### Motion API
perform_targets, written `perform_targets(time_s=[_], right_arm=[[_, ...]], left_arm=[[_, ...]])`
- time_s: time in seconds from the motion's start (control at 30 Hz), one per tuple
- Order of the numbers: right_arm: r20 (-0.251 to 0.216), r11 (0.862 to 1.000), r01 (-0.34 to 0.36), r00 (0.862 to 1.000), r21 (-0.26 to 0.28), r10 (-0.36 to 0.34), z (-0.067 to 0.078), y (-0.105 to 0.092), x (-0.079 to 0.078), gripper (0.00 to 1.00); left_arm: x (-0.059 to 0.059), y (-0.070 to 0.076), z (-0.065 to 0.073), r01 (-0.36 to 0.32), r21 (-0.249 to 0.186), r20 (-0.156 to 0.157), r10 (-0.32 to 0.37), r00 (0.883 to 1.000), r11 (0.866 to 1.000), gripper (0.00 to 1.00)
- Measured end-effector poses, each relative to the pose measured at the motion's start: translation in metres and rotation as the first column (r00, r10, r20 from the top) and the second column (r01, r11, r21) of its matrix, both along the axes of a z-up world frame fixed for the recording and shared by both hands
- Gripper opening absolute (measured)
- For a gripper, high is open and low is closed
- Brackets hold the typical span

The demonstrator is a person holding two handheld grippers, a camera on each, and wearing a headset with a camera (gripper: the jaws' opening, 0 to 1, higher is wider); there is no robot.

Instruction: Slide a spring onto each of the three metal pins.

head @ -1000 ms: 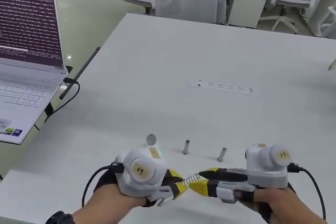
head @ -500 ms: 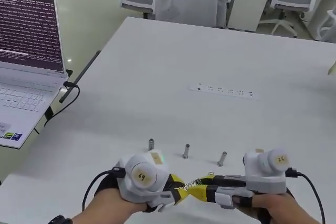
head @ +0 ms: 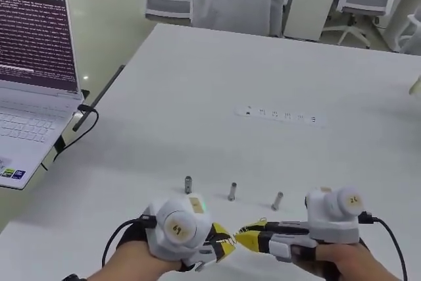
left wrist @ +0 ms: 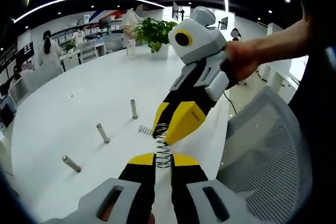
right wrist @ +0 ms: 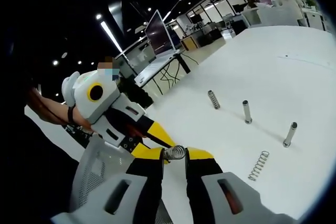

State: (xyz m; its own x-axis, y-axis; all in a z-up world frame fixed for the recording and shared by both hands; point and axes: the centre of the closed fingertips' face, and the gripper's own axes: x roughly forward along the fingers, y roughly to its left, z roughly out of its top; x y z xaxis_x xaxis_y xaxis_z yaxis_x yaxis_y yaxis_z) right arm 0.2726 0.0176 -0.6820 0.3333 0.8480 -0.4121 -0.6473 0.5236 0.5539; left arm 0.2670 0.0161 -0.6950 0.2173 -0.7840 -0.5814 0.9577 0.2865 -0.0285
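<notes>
Spring (left wrist: 163,146) was held at both ends above tabletop (head: 263,64), near three pins (head: 232,191). Left hand-held gripper (left wrist: 164,157) was clamped on one end, right hand-held gripper (right wrist: 175,153) on other, tips facing.

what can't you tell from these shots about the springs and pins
- right gripper view: the held spring is end-on, so its length is hidden between the right claw tips
- head view: the left claw and right claw cover that spring's ends
- head view: the leftmost pin is too small to tell if a spring sits on it
</notes>
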Motion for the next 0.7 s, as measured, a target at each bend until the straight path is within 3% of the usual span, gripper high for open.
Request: perform_targets(time_s=[0.3,0.7], right_arm=[[0.01,1.0,-0.013,1.0,0.011,0.013,0.008,0.004,-0.001,0.09],[0.05,0.999,-0.021,0.998,-0.035,0.023,0.017,-0.002,0.002,0.09]], left_arm=[[0.001,-0.004,0.003,0.002,-0.014,0.01,-0.001,1.0,1.0,0.03],[0.005,-0.011,0.01,-0.005,-0.043,0.028,0.006,1.0,0.999,0.03]])
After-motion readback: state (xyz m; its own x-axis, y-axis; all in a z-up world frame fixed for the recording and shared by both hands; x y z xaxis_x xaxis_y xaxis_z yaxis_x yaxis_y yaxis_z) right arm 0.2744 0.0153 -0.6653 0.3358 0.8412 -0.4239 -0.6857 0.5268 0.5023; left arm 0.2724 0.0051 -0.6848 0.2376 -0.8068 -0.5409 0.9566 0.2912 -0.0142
